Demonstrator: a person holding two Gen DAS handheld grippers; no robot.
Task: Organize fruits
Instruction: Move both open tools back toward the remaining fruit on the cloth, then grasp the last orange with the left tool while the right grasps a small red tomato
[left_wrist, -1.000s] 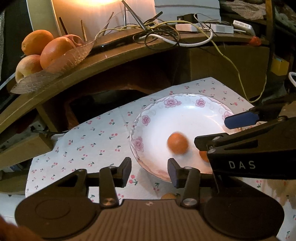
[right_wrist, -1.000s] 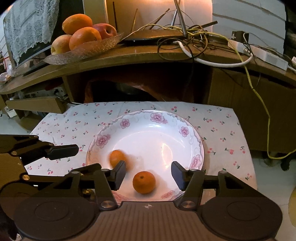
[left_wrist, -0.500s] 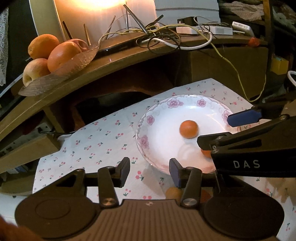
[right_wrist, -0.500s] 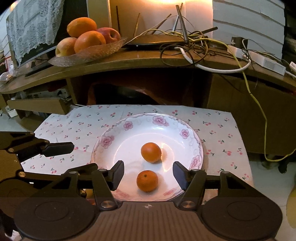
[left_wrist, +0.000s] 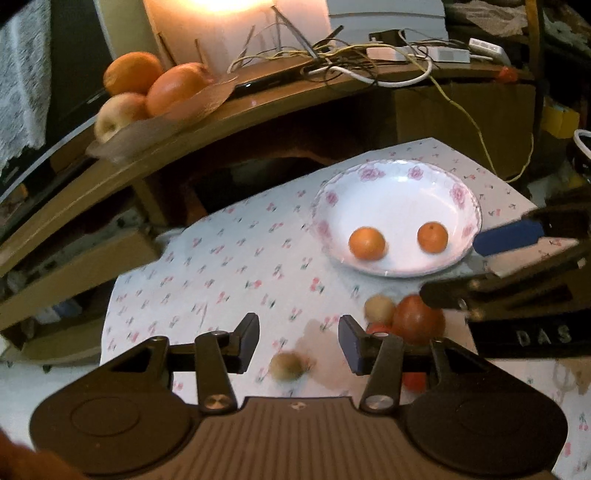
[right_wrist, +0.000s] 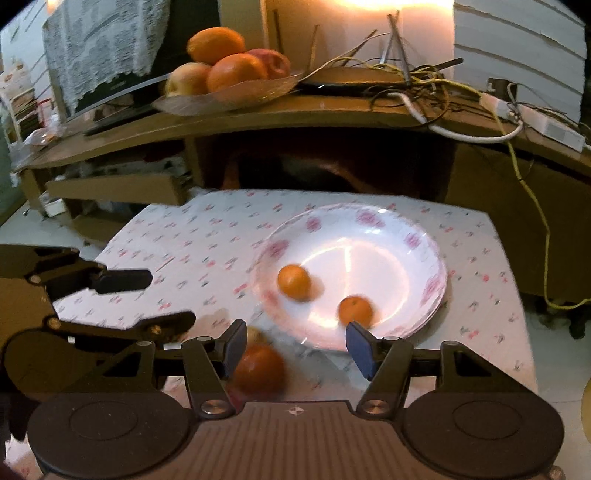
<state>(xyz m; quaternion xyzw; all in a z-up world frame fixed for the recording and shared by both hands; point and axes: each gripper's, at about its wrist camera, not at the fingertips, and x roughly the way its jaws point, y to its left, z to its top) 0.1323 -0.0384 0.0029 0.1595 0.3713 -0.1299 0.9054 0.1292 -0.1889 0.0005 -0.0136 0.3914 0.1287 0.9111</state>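
In the left wrist view, a glass dish (left_wrist: 162, 122) of large oranges and apples is sitting on the wooden shelf (left_wrist: 258, 110) in the upper left of the frame, and below it the table (left_wrist: 229, 266) under its cherry-print cloth is filling the middle. At the bottom centre the left tool (left_wrist: 298, 341) is hovering with its jaws spread wide and gripping nothing, and a small brownish fruit (left_wrist: 286, 365), blurred, is lying on the cloth between its fingers. Just right of that tool, a pale round fruit (left_wrist: 378, 308) and a red-orange fruit (left_wrist: 417, 319) are lying close together on the cloth below the plate. Right of centre, the flowered white plate (left_wrist: 397, 177) is holding two small oranges, one (left_wrist: 366, 243) toward its left and the other (left_wrist: 432, 237) toward its right, apart from each other. In the right wrist view, the left tool is reaching in from the left edge, while the right tool (right_wrist: 297, 349) at the bottom centre is gaping open and holding nothing, its left finger just beside the red-orange fruit and its right finger overlapping the plate's near rim.
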